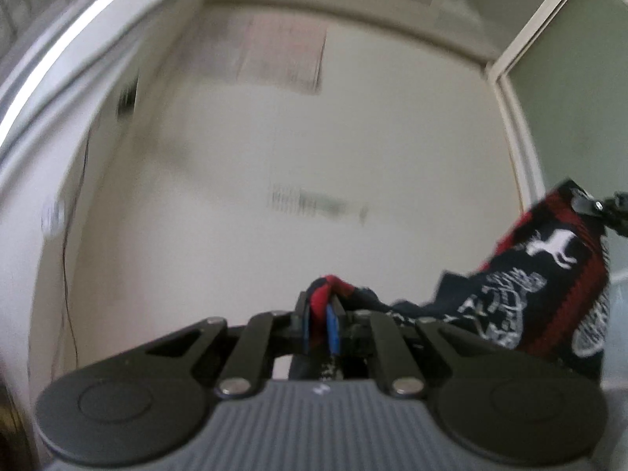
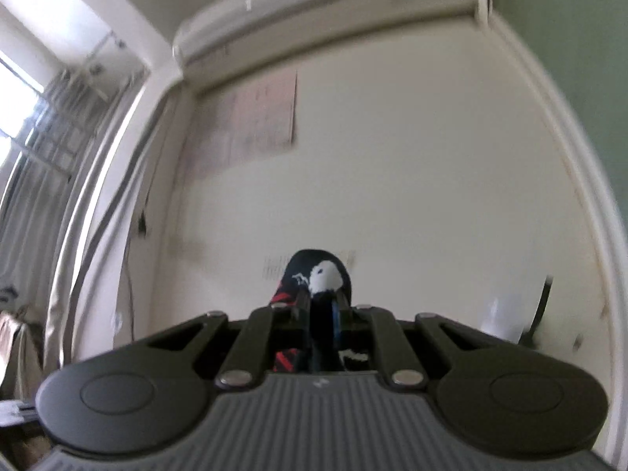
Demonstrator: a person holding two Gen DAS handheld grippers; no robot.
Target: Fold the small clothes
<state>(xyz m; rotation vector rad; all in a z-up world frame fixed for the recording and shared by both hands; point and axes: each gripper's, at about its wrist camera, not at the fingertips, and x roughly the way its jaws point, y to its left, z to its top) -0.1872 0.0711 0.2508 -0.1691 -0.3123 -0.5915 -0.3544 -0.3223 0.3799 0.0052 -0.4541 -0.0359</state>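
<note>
while both cameras tilt up at a blurred cream wall (image 1: 353,149), the garment (image 1: 522,298) is held off any surface between the two grippers. the left gripper (image 1: 322,314) has its jaws pinched nearly together on a red and navy corner of the cloth, which bunches above the fingertips. from there the fabric runs right, navy with white horse and wheel prints and red bands, up to the right gripper (image 1: 604,208), of which only a dark tip shows at the frame edge. in the right wrist view the right gripper (image 2: 324,306) is likewise clamped tight on a fold of the garment (image 2: 320,274), a navy hump with a white patch; the rest of the cloth is hidden behind the gripper body, only scraps showing through its gaps. the paper sheet (image 2: 259,121) on the wall is too smeared to read, and the air conditioner (image 2: 322,15) above it is soft-edged
</note>
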